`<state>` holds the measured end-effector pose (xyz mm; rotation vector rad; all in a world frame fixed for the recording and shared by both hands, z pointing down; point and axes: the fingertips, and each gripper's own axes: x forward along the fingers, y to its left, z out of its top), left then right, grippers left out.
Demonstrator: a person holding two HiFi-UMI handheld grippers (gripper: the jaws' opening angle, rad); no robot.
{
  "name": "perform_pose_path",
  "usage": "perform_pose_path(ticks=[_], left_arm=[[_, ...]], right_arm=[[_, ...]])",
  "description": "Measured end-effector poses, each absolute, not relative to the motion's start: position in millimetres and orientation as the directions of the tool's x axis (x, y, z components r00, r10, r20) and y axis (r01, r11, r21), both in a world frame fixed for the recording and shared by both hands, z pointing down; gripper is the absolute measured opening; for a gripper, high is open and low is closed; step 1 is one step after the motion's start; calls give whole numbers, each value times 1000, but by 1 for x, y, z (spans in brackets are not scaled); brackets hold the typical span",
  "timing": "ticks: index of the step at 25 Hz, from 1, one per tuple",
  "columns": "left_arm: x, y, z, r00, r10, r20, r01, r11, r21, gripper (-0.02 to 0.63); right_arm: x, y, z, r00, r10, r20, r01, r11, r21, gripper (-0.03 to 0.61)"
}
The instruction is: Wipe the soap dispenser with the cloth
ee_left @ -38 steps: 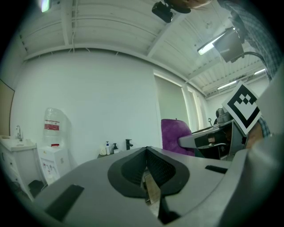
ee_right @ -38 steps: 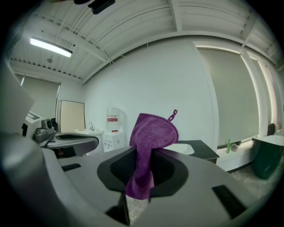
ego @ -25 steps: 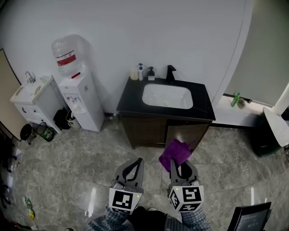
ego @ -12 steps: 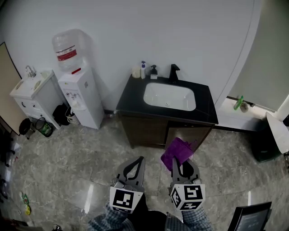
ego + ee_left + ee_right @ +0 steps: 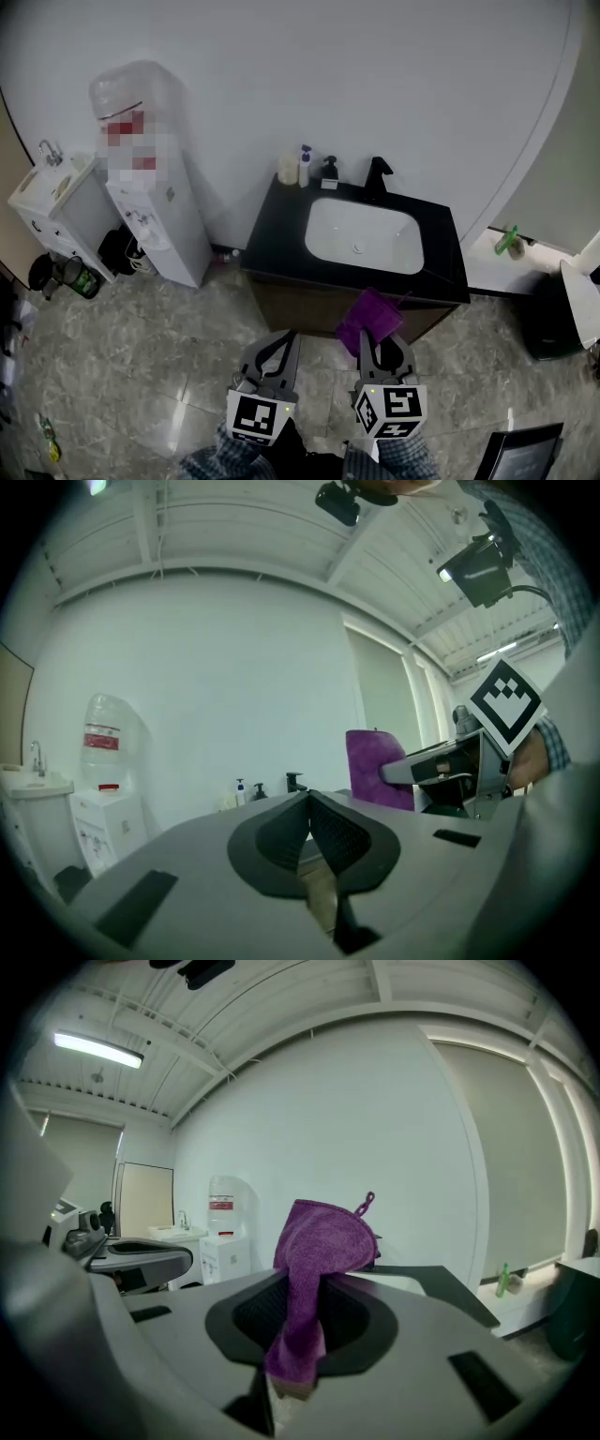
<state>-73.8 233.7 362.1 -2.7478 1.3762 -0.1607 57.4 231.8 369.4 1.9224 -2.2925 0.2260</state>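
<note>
Against the back wall stands a black vanity top [image 5: 281, 230] with a white basin [image 5: 361, 234] and a black faucet [image 5: 377, 175]. At its back left corner stand a cream bottle [image 5: 288, 169], a white pump bottle with a blue head [image 5: 305, 166] and a dark soap dispenser [image 5: 330, 169]. My right gripper [image 5: 364, 336] is shut on a purple cloth [image 5: 368, 317], which sticks up from its jaws [image 5: 314, 1260] in front of the vanity. My left gripper [image 5: 292, 334] hangs beside it, shut and empty [image 5: 307, 803]. Both grippers are well short of the bottles [image 5: 241, 791].
A white water dispenser [image 5: 150, 206] with a bottle on top stands left of the vanity, and a small white washstand [image 5: 47, 192] stands further left. A green bottle [image 5: 511, 241] lies on the sill at right, above a dark bin [image 5: 553, 319]. The floor is grey marble tile.
The vanity has come closer and larger in the head view as the person steps toward it. Both grippers keep the same pose, and the cloth stays in the right one.
</note>
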Motion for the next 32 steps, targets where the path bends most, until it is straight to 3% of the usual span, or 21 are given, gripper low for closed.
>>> perform_pose_path(ticks=[12,32], left_arm=[[-90,79,348,615,-786,60,-779,-618,-105,2],[5,-151,336,534,-845,2,-843,-533,-77,2]], right_arm=[[51,86,359,-131,-970,206,-991,129,-23,80],[146,-167,359,-223,-952,209,-974,226,-11,80]])
